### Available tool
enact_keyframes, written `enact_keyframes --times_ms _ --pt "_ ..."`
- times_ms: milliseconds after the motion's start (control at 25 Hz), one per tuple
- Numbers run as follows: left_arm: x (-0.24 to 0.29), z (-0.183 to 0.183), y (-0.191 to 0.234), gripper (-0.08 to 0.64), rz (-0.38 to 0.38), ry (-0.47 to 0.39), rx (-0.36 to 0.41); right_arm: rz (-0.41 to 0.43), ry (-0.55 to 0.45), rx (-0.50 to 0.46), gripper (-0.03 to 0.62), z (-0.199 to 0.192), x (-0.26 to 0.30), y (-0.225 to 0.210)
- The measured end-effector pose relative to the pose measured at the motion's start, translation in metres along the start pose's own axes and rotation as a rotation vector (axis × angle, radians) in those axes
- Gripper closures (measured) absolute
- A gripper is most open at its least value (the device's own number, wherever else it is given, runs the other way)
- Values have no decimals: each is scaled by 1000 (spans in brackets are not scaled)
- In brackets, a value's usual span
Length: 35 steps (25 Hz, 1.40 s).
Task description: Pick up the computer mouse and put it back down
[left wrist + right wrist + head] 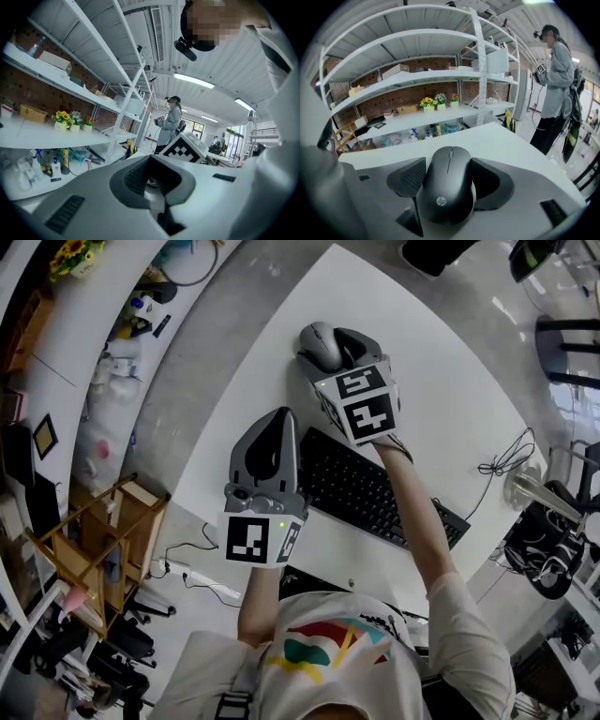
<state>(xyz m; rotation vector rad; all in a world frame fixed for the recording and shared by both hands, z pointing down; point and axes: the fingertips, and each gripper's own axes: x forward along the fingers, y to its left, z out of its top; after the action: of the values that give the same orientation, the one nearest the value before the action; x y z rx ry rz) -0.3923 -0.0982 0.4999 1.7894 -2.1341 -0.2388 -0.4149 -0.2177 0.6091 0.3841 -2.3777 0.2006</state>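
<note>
Right gripper clamps smooth, matte-black domed mouse, apparently near white desk's far edge | left gripper jaws together, empty.

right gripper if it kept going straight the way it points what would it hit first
The right gripper is shut on the computer mouse. Past it lies only bare white table up to its far edge, so the way looks free, though its height above the top is unclear.
</note>
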Motion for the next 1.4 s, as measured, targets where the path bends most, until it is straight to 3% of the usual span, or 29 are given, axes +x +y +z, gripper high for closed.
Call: enact_keyframes --times_ms 120,360,640,800,880,960,1040,1080,1400 --pt "3 -4 1 514 1 5 -9 -47 -10 -52 279 -1 4 2" --pt "1 4 -14 514 -11 -9 2 -19 -61 -37 279 11 -7 1" --pt "-21 52 -31 514 -5 -94 54 -41 -176 -50 279 62 -68 7" --pt "-48 83 -78 514 -56 -138 84 10 -270 -60 281 77 -150 30" --pt "-63 95 -107 514 -101 -154 102 -7 -339 -56 297 83 -200 38" --pt "-73 108 -136 514 -163 -177 127 -91 -422 -56 402 92 -253 35" --pt "-82 117 -167 514 -223 -193 145 -175 -491 -46 546 91 -308 32" --pt "-87 119 -182 514 -245 -191 146 -206 -511 -37 573 85 -334 32" --pt "-137 101 -307 514 -444 -143 169 -369 -579 85 578 -14 -505 44"
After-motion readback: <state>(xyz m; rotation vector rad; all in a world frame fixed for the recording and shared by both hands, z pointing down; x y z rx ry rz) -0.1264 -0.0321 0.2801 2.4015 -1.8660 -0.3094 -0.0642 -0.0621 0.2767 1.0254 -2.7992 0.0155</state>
